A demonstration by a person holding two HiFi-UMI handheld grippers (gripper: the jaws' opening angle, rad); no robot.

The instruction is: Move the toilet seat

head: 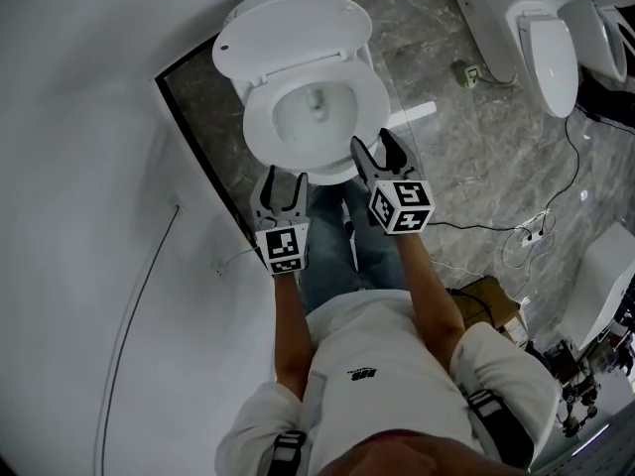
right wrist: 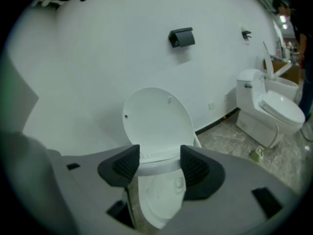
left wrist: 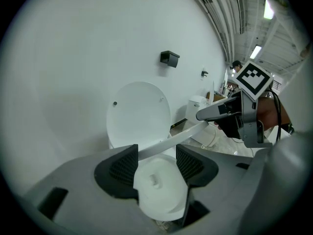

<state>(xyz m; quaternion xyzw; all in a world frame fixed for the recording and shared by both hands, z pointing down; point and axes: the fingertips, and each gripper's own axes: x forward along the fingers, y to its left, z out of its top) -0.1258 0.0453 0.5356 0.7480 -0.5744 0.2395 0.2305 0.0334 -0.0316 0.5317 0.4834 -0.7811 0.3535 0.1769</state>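
Even, soft lighting; ceiling strip lights (left wrist: 255, 51) glare above right of the toilet seat (left wrist: 171, 142). Both gripper views show fisheye curvature, dark vignetted corners, and blurred near foreground

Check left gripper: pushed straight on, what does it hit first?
Probably the toilet seat: its white rim crosses between the left gripper's open jaws, with the toilet bowl beyond. Exact gap unclear.

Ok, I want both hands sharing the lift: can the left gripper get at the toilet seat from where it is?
Probably yes. The left gripper has its jaws apart, and the rim of the toilet seat already runs between them. The lid stands up behind, out of the way.
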